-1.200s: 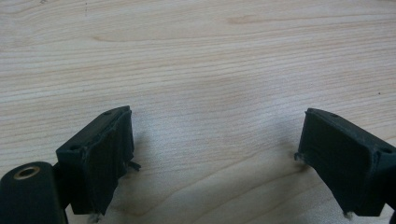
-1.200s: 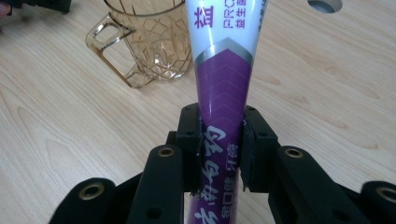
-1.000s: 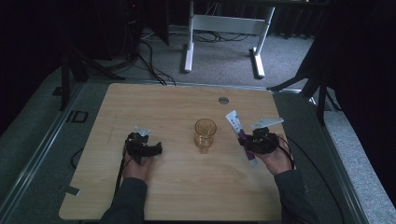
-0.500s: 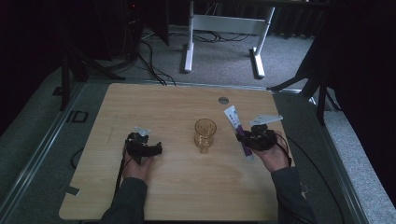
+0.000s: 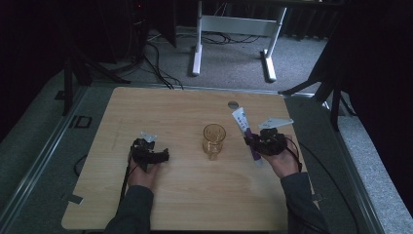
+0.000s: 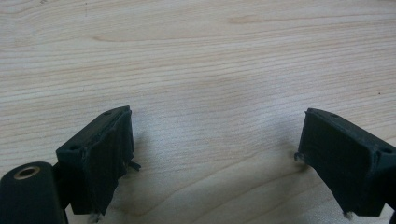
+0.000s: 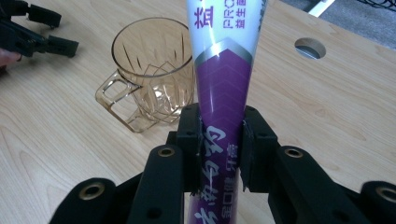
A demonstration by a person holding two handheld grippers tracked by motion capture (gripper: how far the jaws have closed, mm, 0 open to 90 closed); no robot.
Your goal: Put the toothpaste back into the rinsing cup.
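Holding two black grippers, we sit at the pale wooden table [image 5: 185, 195], with our grey sleeves coming in from the near edge. Our left gripper [image 5: 155, 155] rests low over the bare wood on the left side, and its jaws stand wide apart with nothing between them. Our right gripper [image 5: 253, 142] is on the right side, and its jaws are squeezed tight on the long white and purple toothpaste tube [image 7: 223, 88]. We grip the tube low on its purple part, and its white end points up and away from us, lifted off the table. Just past our right gripper, a little to its left, stands the clear amber glass mug with a handle [image 7: 149, 74]. It sits upright near the middle of the table, between our two grippers, and nothing touches it. Farther back we see a small round hole [image 5: 233, 104] in the table top. Beyond the table lies a grey carpet floor [image 5: 234, 63] with a white metal frame [image 5: 234, 24] standing on it.
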